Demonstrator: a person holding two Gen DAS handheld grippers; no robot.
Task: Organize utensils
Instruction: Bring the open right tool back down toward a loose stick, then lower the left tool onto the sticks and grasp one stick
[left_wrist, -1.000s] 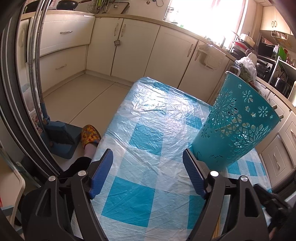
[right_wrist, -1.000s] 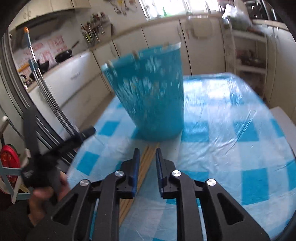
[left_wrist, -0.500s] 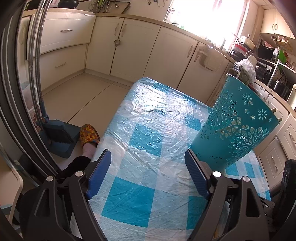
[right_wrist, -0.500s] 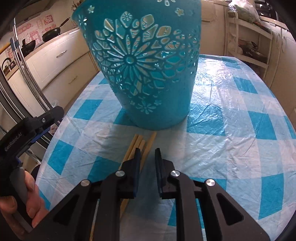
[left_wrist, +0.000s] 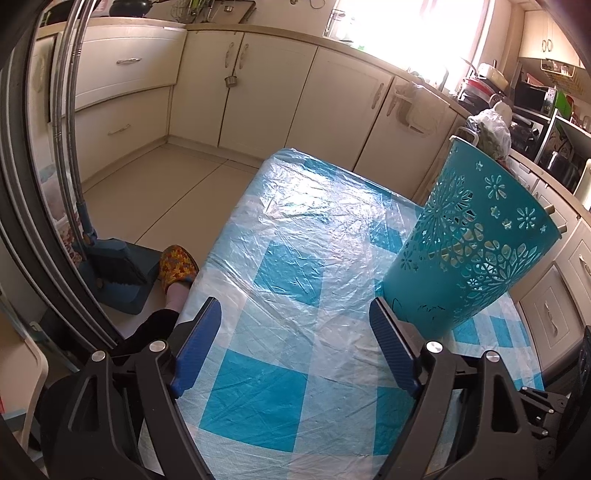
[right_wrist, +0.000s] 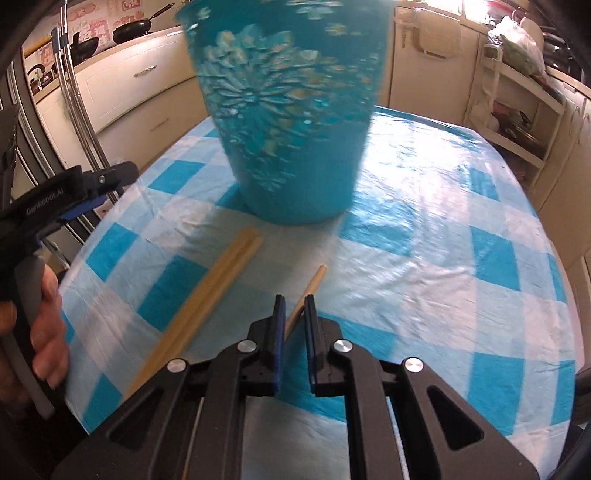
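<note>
The desk (right_wrist: 424, 258) fills both views, covered in a blue-and-white checked cloth under clear plastic. On it stands the teal basket (right_wrist: 291, 122), upright, pierced with flower cut-outs; it is blurred in the right wrist view and sharp in the left wrist view (left_wrist: 469, 251), where it sits to the right of the desk's middle.

The left claw (left_wrist: 295, 347) hovers over the near end of the desk, released, its blue pads wide apart with nothing between them; its right pad lies just beside the basket's base. From the right wrist view the same claw (right_wrist: 92, 188) shows at the left edge, held in a hand (right_wrist: 44, 328).

The right claw (right_wrist: 294, 306) is clenched on one chopstick (right_wrist: 314, 282), whose free end points toward the basket and stops well short of it. Two more chopsticks (right_wrist: 210, 291) lie side by side on the cloth to the left of it, their far tips near the basket's foot.
</note>
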